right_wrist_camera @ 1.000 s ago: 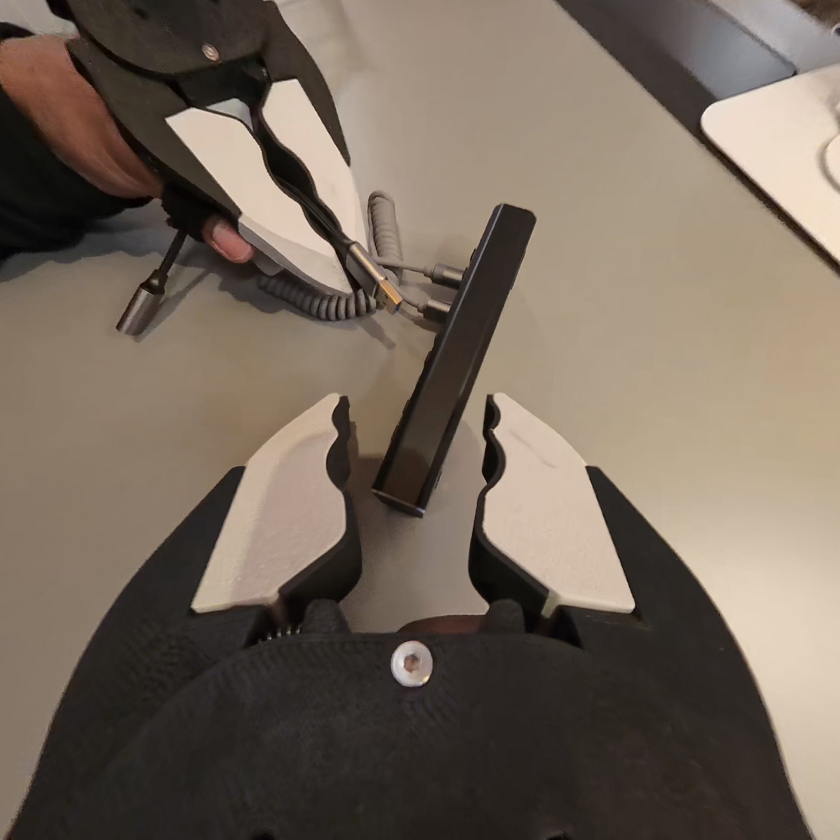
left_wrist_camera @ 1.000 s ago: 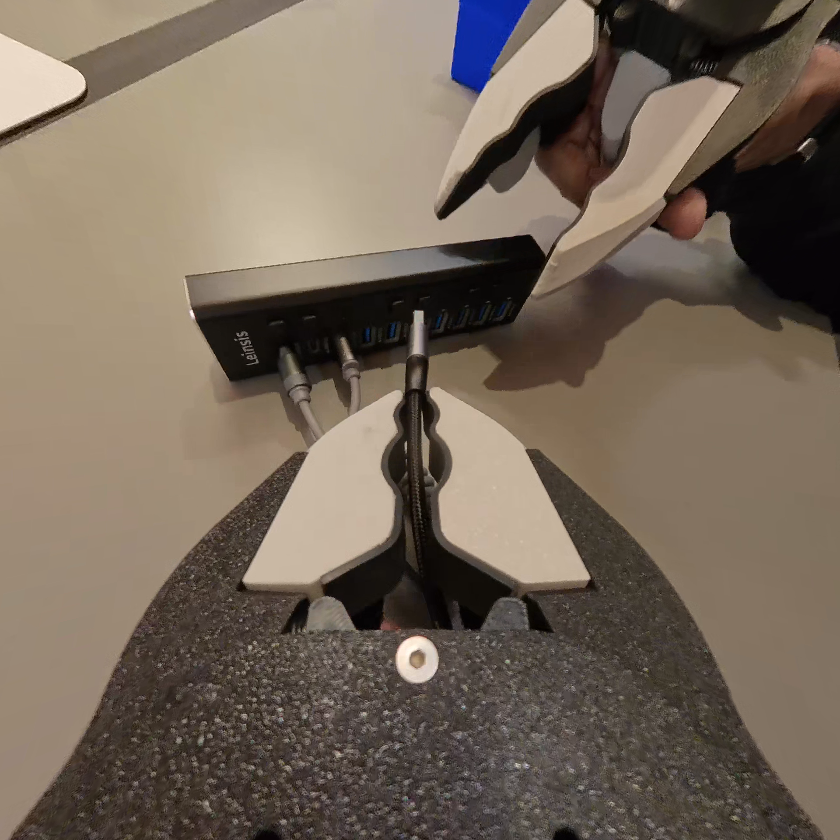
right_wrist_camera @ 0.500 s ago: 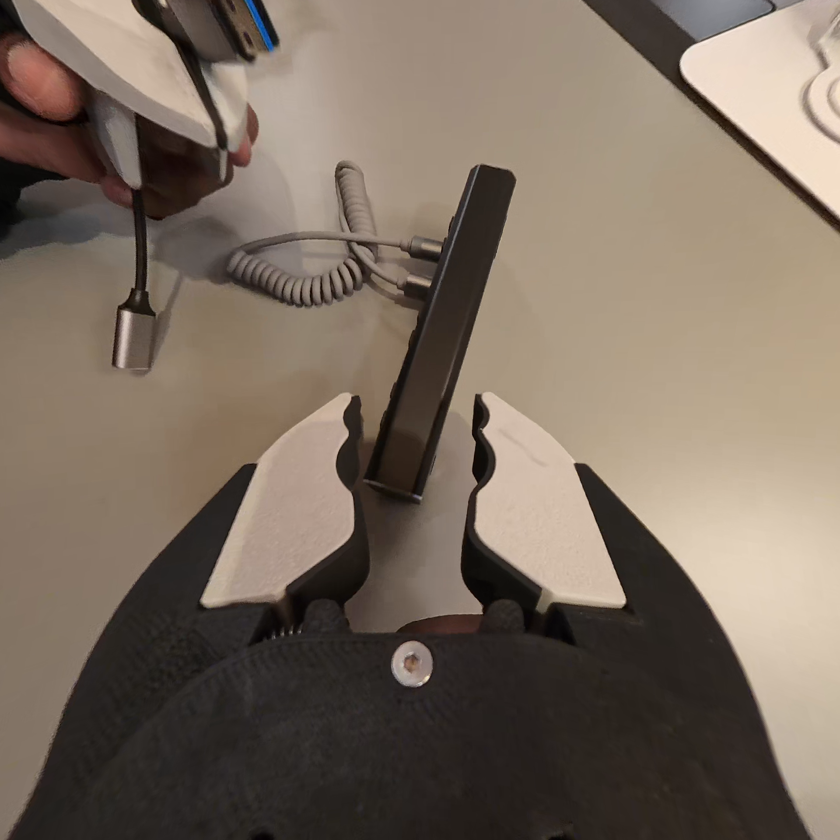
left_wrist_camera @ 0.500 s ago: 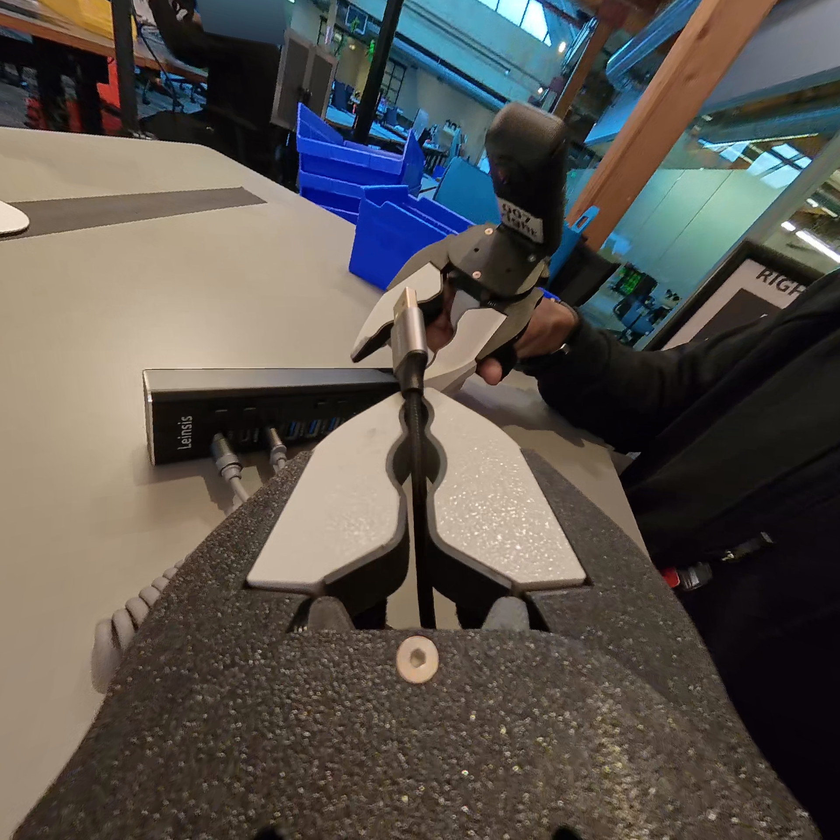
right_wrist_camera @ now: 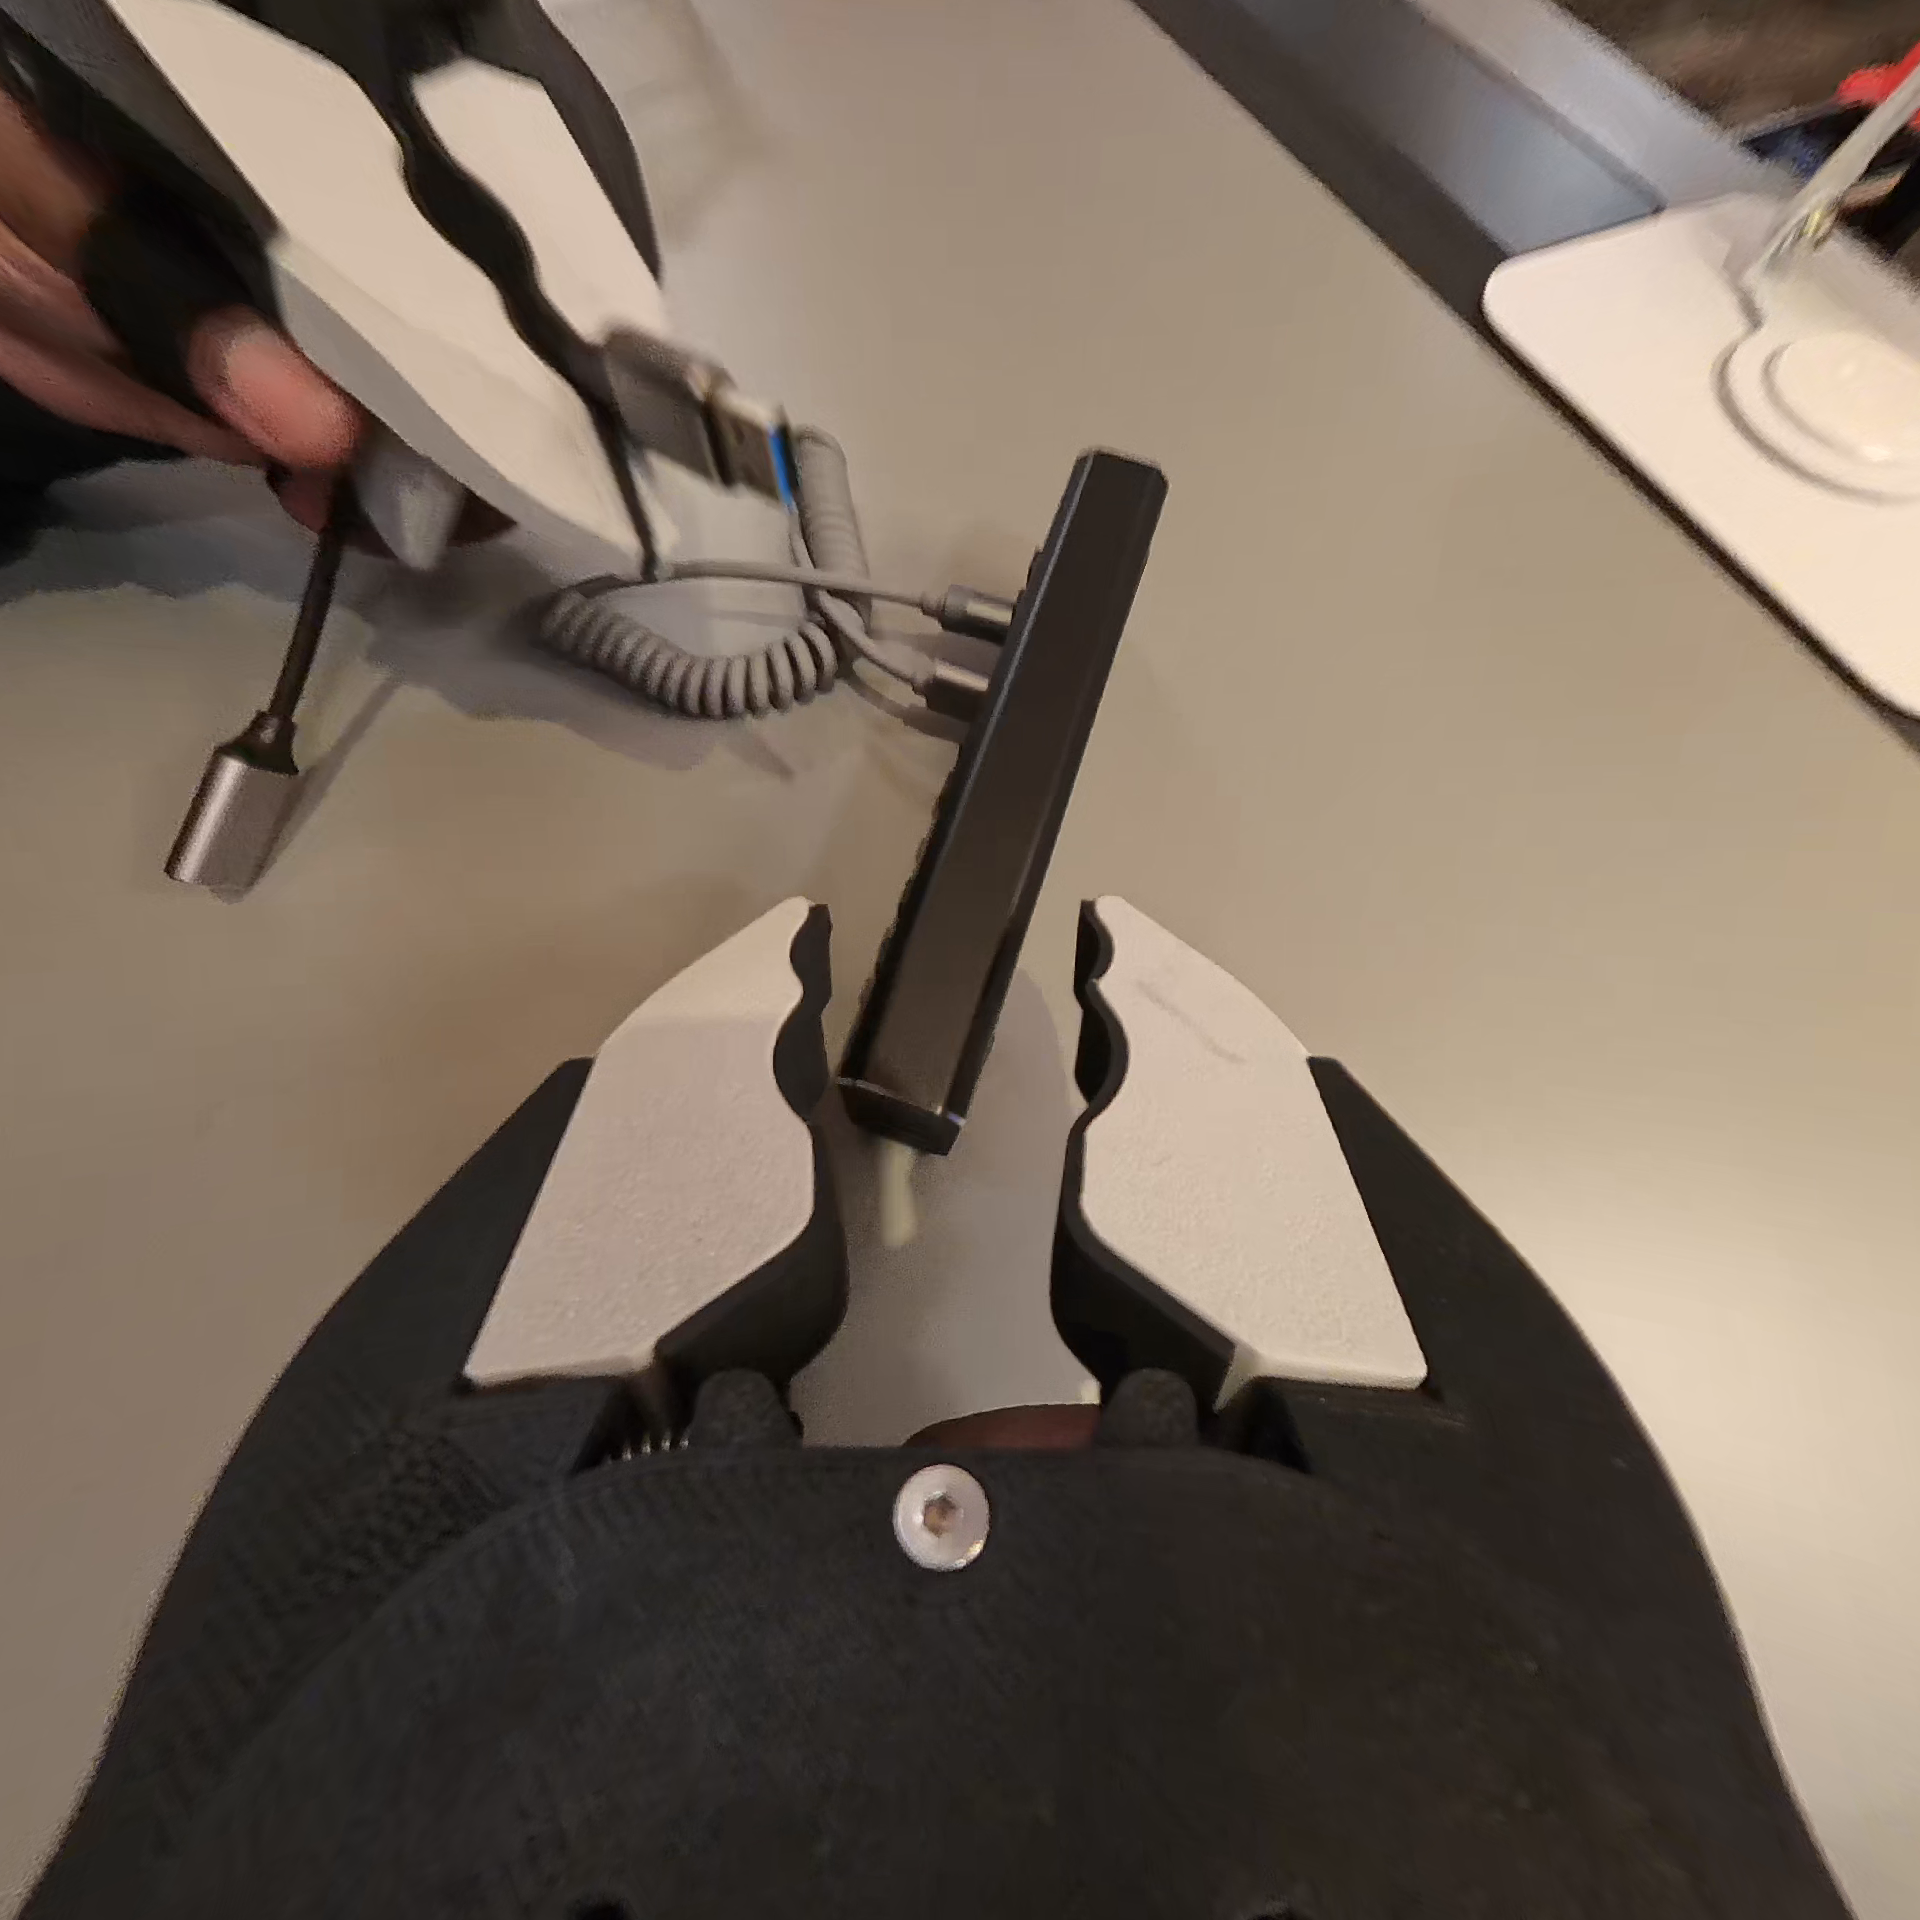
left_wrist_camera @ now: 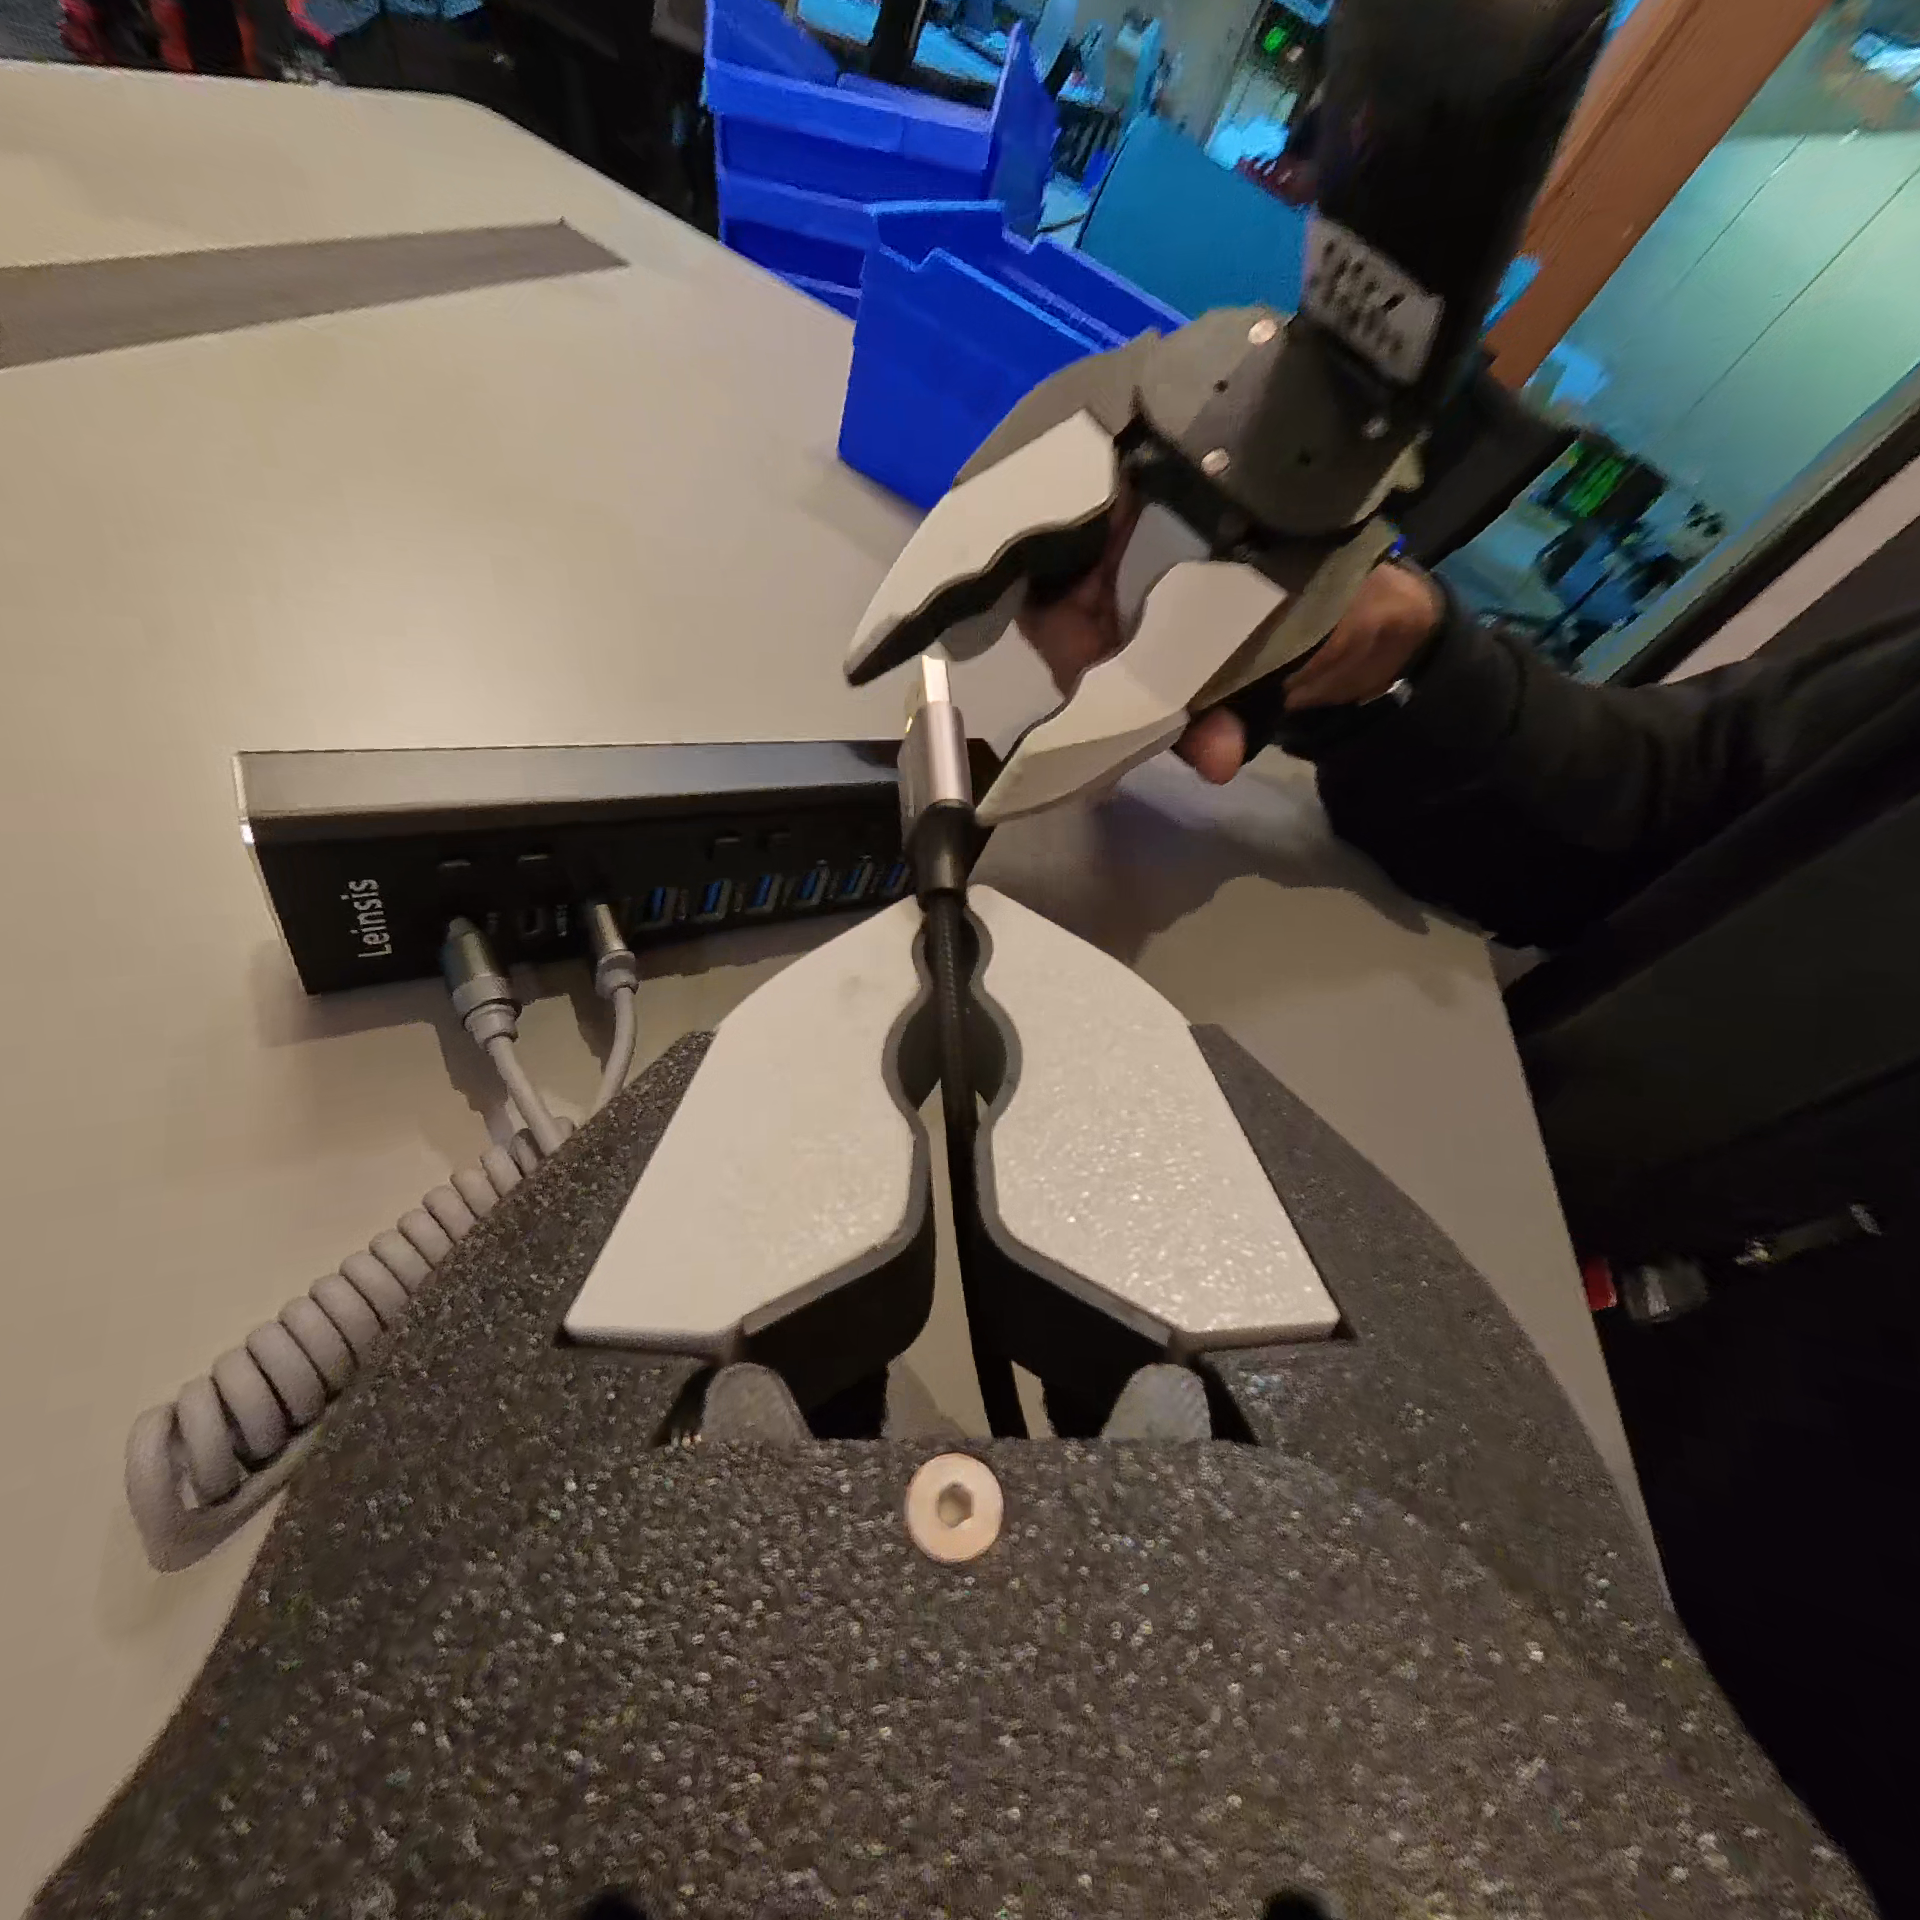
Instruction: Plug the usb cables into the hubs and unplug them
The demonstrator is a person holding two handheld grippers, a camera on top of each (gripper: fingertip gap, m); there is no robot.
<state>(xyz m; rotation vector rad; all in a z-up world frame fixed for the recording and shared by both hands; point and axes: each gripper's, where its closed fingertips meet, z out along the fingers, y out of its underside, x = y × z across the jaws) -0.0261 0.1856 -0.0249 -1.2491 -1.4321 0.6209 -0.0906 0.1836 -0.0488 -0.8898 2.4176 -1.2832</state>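
Left wrist view shows my left claw (left_wrist_camera: 948,914) pinching the black braided cable (left_wrist_camera: 961,1122), its silver plug (left_wrist_camera: 935,748) now lowered again toward the hub (left_wrist_camera: 561,831) at eleven o'clock, after swinging high half a second ago, so I judge a fresh insertion is near. My right claw (right_wrist_camera: 951,940) stays spread around the hub's near end, gripping nothing, while the grey coiled cable (right_wrist_camera: 717,675) remains plugged in. White brand lettering marks the hub's left end; I leave it unread.
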